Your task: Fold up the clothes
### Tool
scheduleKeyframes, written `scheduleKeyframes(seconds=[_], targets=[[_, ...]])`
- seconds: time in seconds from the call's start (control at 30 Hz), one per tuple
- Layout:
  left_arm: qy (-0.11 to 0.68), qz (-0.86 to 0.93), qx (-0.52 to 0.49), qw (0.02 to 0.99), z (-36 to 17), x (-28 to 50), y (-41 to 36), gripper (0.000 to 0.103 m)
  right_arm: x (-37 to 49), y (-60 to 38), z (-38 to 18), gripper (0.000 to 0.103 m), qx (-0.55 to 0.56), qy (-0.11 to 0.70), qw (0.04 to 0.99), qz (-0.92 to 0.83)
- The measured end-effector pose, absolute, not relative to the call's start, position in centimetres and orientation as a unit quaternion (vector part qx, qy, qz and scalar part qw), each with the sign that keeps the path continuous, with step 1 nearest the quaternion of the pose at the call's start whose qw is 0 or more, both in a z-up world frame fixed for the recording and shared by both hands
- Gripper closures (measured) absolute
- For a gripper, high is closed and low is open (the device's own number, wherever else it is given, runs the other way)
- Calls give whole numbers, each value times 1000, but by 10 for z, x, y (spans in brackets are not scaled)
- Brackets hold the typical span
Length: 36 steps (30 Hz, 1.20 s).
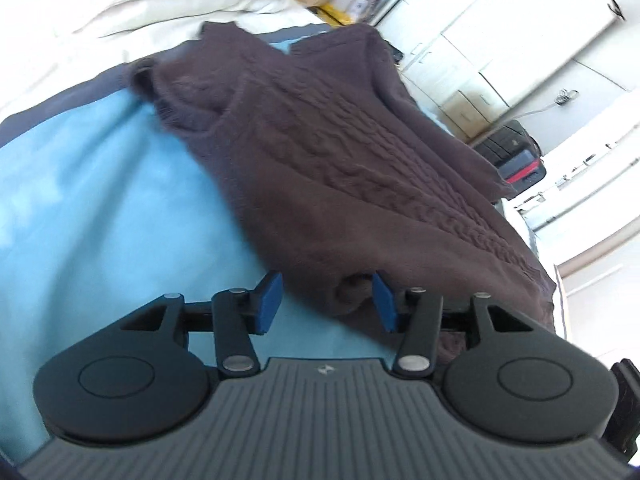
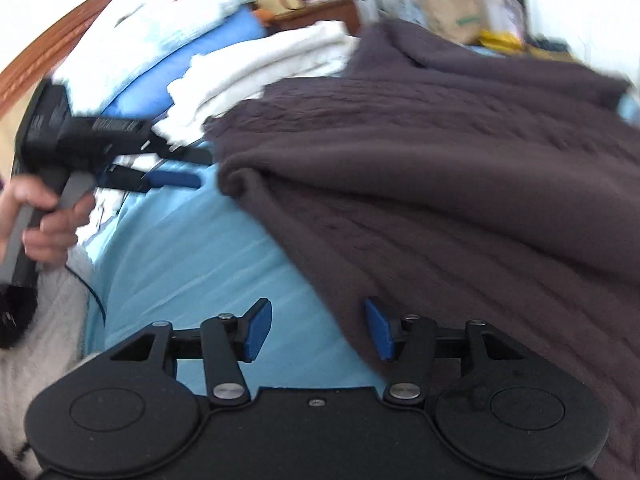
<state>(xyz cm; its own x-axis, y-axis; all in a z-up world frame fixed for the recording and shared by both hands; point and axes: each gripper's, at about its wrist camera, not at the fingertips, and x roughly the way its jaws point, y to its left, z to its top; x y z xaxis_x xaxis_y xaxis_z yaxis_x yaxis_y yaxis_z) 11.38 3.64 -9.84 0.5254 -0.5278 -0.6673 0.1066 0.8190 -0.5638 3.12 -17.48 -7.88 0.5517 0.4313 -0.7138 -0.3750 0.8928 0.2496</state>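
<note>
A dark brown cable-knit sweater lies spread on a light blue sheet. In the left wrist view my left gripper stands open at the sweater's near edge, and a bunched fold lies between its blue pads without being pinched. The right wrist view shows the same sweater folded over on itself. My right gripper is open over its near hem, its right pad above the knit and its left pad above the sheet. At the left, a hand holds the left gripper, its tips just short of the rolled fold.
Folded white blankets and a blue pillow are piled behind the sweater, against a wooden headboard. A paper bag stands beyond the bed. White cabinets and a black case are off the bed's right side.
</note>
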Motion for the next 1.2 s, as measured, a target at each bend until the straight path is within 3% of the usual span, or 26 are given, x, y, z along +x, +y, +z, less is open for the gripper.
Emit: scheduleKeyframes(seconds=[0.13, 0.3, 0.47, 0.6, 0.67, 0.73, 0.77, 0.87, 0.93, 1.1, 1.2], targets=[[456, -159, -240, 842, -102, 122, 44, 54, 61, -137, -84, 29, -4, 402, 884, 239], [453, -100, -248, 850, -98, 137, 76, 53, 87, -90, -85, 29, -42, 381, 897, 222], [484, -103, -207, 844, -98, 171, 89, 52, 76, -58, -85, 29, -115, 422, 884, 165], [480, -93, -242, 838, -110, 181, 106, 52, 50, -73, -87, 29, -56, 430, 883, 182], [481, -99, -276, 826, -114, 179, 117, 52, 44, -77, -83, 34, -51, 437, 878, 188], [467, -96, -277, 835, -108, 174, 123, 52, 41, -81, -72, 69, -9, 461, 864, 204], [459, -94, -276, 839, -105, 172, 126, 51, 39, -83, -66, 69, 19, 470, 856, 212], [441, -90, -284, 846, -99, 168, 133, 50, 30, -81, -40, 62, 35, 394, 896, 203], [436, -85, -304, 842, -100, 167, 139, 50, 39, -73, -33, 48, 12, 361, 913, 192], [415, -69, -342, 840, -100, 171, 154, 49, 96, -64, -63, 30, 37, 372, 915, 152], [400, -65, -374, 834, -103, 166, 163, 49, 120, -58, -89, 29, 110, 401, 898, 142]])
